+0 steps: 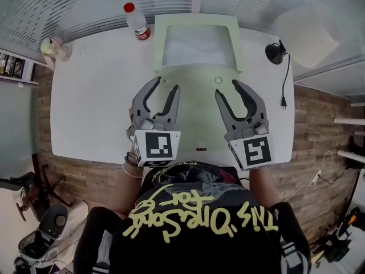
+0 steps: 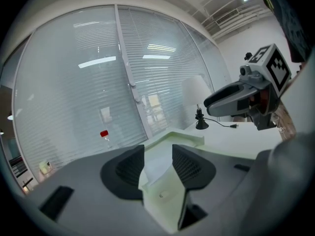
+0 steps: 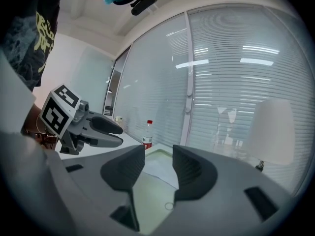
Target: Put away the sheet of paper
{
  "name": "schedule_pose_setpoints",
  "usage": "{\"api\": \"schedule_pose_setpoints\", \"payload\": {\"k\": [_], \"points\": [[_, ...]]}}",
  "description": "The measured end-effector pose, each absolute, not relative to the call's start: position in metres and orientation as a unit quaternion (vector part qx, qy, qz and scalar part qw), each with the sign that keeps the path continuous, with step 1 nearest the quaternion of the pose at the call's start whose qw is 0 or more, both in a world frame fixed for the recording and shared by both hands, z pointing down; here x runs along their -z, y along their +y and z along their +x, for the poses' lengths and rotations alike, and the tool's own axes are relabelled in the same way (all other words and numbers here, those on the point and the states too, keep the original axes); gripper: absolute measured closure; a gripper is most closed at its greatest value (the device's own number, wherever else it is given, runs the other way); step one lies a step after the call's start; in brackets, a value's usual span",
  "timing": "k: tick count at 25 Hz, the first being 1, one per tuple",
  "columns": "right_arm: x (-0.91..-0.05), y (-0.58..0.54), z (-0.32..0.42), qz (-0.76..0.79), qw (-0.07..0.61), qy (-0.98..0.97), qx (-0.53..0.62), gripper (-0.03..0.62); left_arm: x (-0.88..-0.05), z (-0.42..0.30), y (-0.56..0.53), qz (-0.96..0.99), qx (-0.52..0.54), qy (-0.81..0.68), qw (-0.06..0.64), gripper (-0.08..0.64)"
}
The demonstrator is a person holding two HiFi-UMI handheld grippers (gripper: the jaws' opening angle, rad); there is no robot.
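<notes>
A pale green document case [image 1: 236, 47] lies open at the back middle of the white table [image 1: 91, 107]. The white sheet of paper [image 1: 197, 44] lies flat in its far half, and its near flap [image 1: 197, 101] is spread toward me. My left gripper [image 1: 166, 85] and right gripper [image 1: 228, 88] hover side by side over that flap, both open and holding nothing. The left gripper view shows the case [image 2: 170, 144] between open jaws [image 2: 157, 162]. In the right gripper view the paper [image 3: 160, 168] lies beyond the open jaws [image 3: 157, 170].
A red-capped bottle [image 1: 137, 20] stands just left of the case. A black desk lamp [image 1: 275, 52] with its cord and plug [image 1: 283, 101] is at the back right. A small object [image 1: 54, 48] sits at the back left corner. Blinds close off the far side.
</notes>
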State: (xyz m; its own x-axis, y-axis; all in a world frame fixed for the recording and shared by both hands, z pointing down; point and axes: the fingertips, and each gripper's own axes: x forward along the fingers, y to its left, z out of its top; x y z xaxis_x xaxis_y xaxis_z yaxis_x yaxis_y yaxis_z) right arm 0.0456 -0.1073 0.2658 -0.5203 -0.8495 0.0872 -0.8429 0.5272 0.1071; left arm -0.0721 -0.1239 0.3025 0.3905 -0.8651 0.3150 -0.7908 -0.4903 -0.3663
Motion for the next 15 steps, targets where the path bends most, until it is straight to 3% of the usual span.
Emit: {"api": "schedule_pose_setpoints", "payload": {"k": [15], "points": [[-0.247,-0.105,0.051,0.492,0.036,-0.87,0.019,0.425,-0.269,-0.069,-0.127,-0.835,0.198,0.5,0.118,0.382]]}}
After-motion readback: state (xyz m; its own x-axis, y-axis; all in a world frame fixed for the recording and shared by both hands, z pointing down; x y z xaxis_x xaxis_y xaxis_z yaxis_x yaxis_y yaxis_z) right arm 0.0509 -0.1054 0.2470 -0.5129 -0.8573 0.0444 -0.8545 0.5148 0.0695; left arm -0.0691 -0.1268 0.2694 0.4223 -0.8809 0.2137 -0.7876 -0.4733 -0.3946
